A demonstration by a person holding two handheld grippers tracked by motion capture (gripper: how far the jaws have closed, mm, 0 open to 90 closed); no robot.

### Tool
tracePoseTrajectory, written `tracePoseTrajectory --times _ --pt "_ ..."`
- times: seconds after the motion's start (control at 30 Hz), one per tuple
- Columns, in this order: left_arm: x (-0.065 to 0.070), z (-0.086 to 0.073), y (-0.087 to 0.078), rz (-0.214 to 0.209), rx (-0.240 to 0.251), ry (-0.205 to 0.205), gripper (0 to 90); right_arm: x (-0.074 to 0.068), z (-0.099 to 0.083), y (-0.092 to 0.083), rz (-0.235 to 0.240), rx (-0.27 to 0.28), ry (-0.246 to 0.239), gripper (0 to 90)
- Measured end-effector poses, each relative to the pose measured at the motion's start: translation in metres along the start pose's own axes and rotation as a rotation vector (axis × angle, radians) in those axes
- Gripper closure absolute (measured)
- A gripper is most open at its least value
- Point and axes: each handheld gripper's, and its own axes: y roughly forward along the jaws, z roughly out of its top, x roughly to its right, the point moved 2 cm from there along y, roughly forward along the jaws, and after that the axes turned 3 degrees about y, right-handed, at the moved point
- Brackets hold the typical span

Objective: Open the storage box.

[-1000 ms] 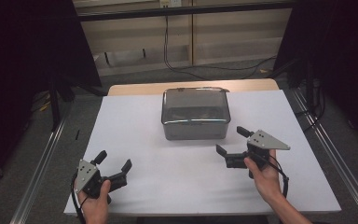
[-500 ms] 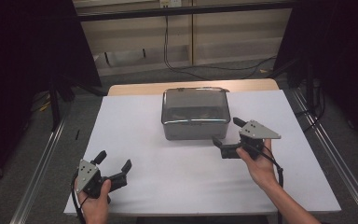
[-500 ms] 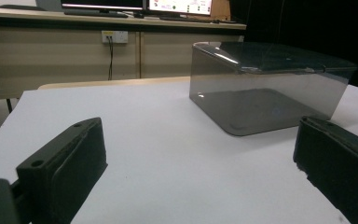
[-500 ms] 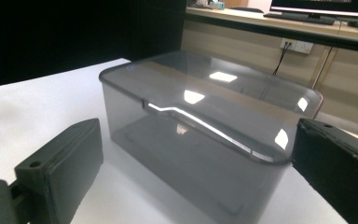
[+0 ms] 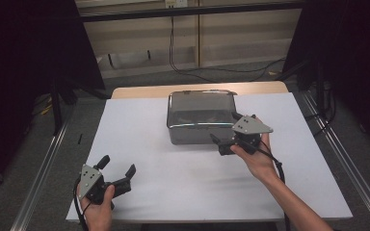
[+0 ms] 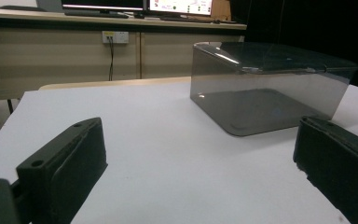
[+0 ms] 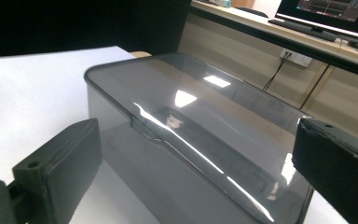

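High view: smoky clear box (image 5: 201,117) with its lid on sits at centre frame, toward the far edge of the white table (image 5: 144,125). Right gripper (image 5: 226,134) just right of centre, held at the box's near right corner, jaws spread and pointing left along the front wall; whether a jaw touches the box, cannot tell. Right hand (image 5: 255,156) grips it from below, forearm running to the lower right. Left gripper (image 5: 118,168) at lower left, near the table's front edge, well apart from the box, jaws wide apart with nothing between them. Left hand (image 5: 96,204) under it.

Left gripper view: two black jaws at lower left and lower right of frame, wide gap, bare table (image 6: 168,154) between them. Box (image 6: 265,84) in the upper right, standing on the table, lid closed, well beyond the jaws.

Right gripper view: jaws at lower left and right edge, wide apart. Box (image 7: 191,140) spans the middle of the frame, close, its lid edge running diagonally between the jaws. Jaws hold nothing; contact with the box not clear.
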Motion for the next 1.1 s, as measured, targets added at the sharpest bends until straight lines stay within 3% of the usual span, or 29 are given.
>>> tracePoseTrajectory --times 0.1,0.13,0.2,0.43,0.47,0.5,0.73,0.87,1.03,1.07,1.1 --pt "0.0 0.0 0.0 0.001 0.0 0.001 2.3 -0.002 0.0 0.003 -0.005 -0.011 -0.032 1.5" --pt "-0.001 0.0 0.0 0.002 0.0 0.002 2.3 -0.004 0.001 0.006 -0.032 -0.036 -0.126 2.5" --pt "-0.002 0.0 0.0 0.008 -0.003 0.01 2.3 -0.005 0.003 0.007 -0.029 -0.029 -0.137 2.2" --pt "-0.002 -0.001 0.0 0.003 -0.001 0.002 2.3 -0.011 0.004 0.015 -0.052 -0.041 -0.275 2.2" --pt "-0.001 -0.001 0.0 0.002 0.0 0.001 2.3 -0.011 0.004 0.015 -0.052 -0.041 -0.275 2.2" --pt "-0.001 -0.001 0.0 0.003 0.0 0.003 2.3 -0.013 0.004 0.016 -0.084 -0.041 -0.347 2.3" --pt "-0.001 -0.001 0.001 0.004 -0.004 0.0 2.3 -0.018 0.002 0.021 -0.086 -0.024 -0.451 2.2" --pt "-0.002 -0.002 0.001 0.008 -0.012 -0.005 2.3 -0.022 0.002 0.023 -0.111 -0.03 -0.555 2.6" --pt "-0.002 -0.002 0.001 0.005 -0.013 -0.003 2.3 -0.028 0.001 0.024 -0.12 -0.031 -0.665 10.7" --pt "-0.002 -0.002 0.001 0.005 -0.013 -0.003 2.3 -0.028 0.001 0.024 -0.12 -0.031 -0.665 10.7" --pt "-0.002 -0.002 0.001 0.005 -0.015 -0.001 2.3 -0.03 0.0 0.025 -0.13 -0.038 -0.704 14.3"
